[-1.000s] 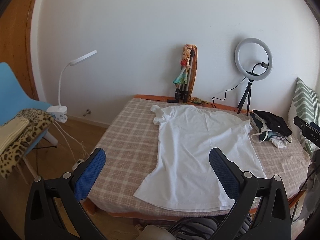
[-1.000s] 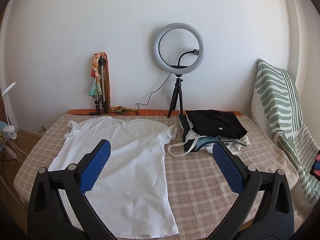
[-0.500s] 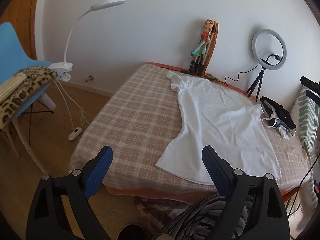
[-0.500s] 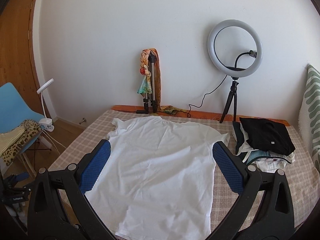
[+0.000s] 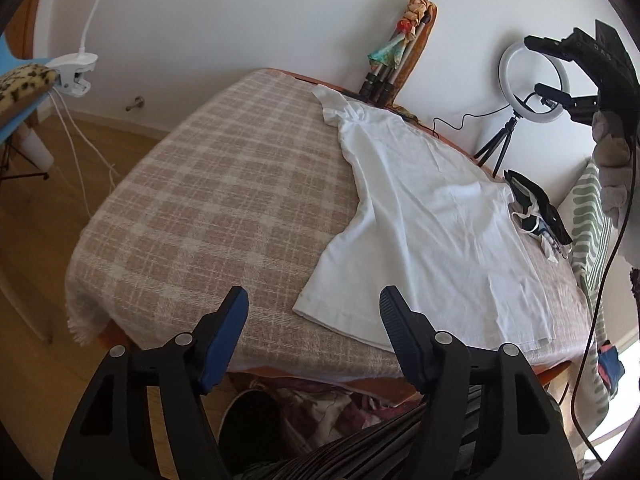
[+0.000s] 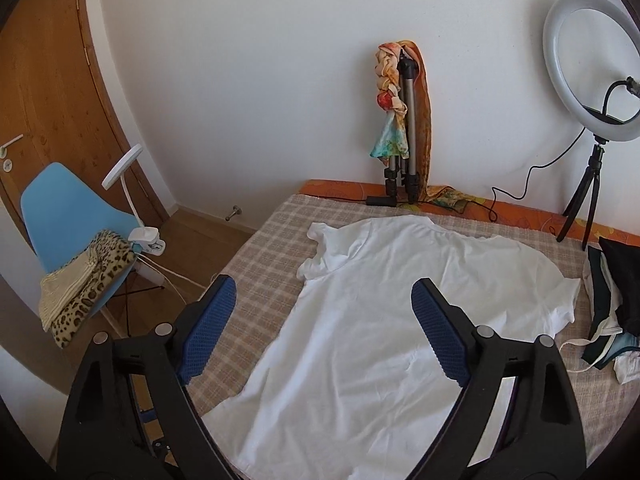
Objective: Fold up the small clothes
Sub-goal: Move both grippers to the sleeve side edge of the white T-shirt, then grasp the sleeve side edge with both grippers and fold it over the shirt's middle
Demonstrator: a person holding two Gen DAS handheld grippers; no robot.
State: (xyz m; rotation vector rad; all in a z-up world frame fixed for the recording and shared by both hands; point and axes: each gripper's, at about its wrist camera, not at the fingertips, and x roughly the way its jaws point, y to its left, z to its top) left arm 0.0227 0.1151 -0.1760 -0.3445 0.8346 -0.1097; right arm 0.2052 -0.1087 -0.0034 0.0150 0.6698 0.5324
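A white T-shirt point(image 5: 432, 220) lies spread flat on the checked blanket point(image 5: 224, 208) of a bed, collar toward the wall. My left gripper point(image 5: 314, 308) hovers over the bed's near edge, just short of the shirt's lower left hem corner; its jaws are closing with nothing between them. In the right wrist view the same white T-shirt point(image 6: 392, 320) fills the middle. My right gripper point(image 6: 322, 300) hangs above the shirt's left side, its jaws closing, apart from the cloth. The right gripper also shows at the top right of the left wrist view, held by a hand.
A pile of dark and light clothes point(image 6: 612, 304) lies at the bed's right. A ring light point(image 6: 592, 68) and a folded tripod with scarves point(image 6: 404, 120) stand at the wall. A blue chair point(image 6: 68, 216) with a leopard cloth and a clip lamp stand left.
My left gripper sank toward the bed's near corner and its jaws narrowed. My right gripper swung left, from facing the clothes pile to facing the shirt's left side and the chair.
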